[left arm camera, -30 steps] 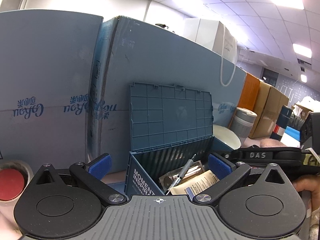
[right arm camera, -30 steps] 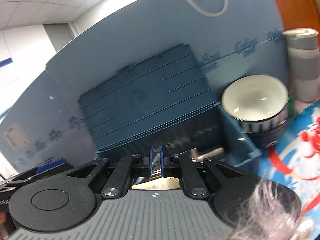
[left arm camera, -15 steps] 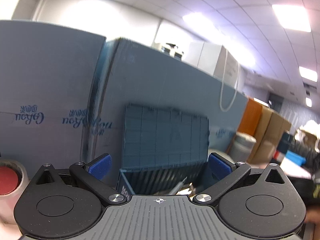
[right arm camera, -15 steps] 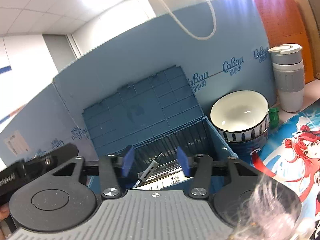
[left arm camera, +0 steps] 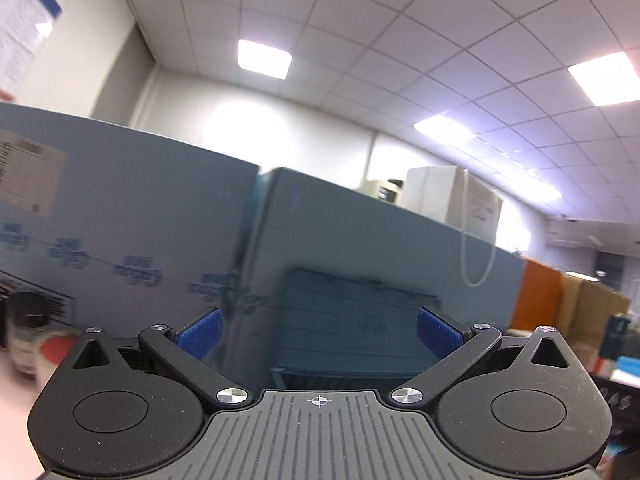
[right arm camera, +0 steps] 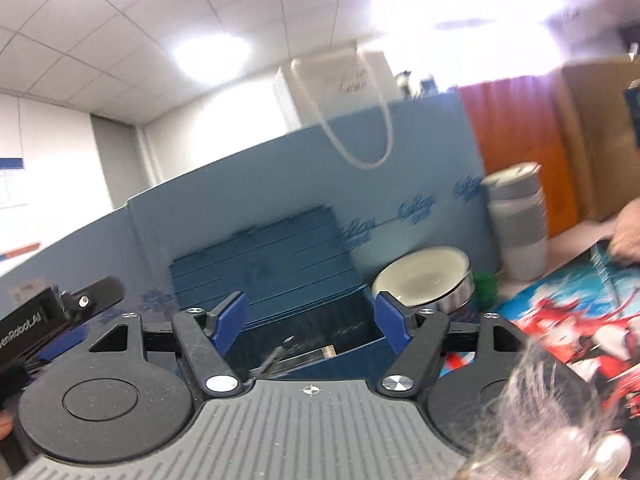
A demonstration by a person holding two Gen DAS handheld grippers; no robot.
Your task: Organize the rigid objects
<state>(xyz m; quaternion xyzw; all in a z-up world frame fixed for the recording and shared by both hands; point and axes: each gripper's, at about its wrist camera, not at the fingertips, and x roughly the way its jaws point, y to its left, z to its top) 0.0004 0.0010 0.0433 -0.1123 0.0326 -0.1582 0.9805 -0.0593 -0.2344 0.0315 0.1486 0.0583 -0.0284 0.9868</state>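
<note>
Left wrist view: my left gripper point(left arm camera: 318, 332) hung wide open and empty before the blue storage box point(left arm camera: 352, 328), its ribbed lid propped upright against blue cartons point(left arm camera: 140, 240). In the right wrist view, my right gripper point(right arm camera: 310, 322) had just been opening, nothing between its jaws, the box's dark interior holding a pen point(right arm camera: 276, 356) and clear packet point(right arm camera: 308, 356). A white bowl point(right arm camera: 422, 280) sat just beside it. I judged a clean, level retreat best, clear of the rim.
</note>
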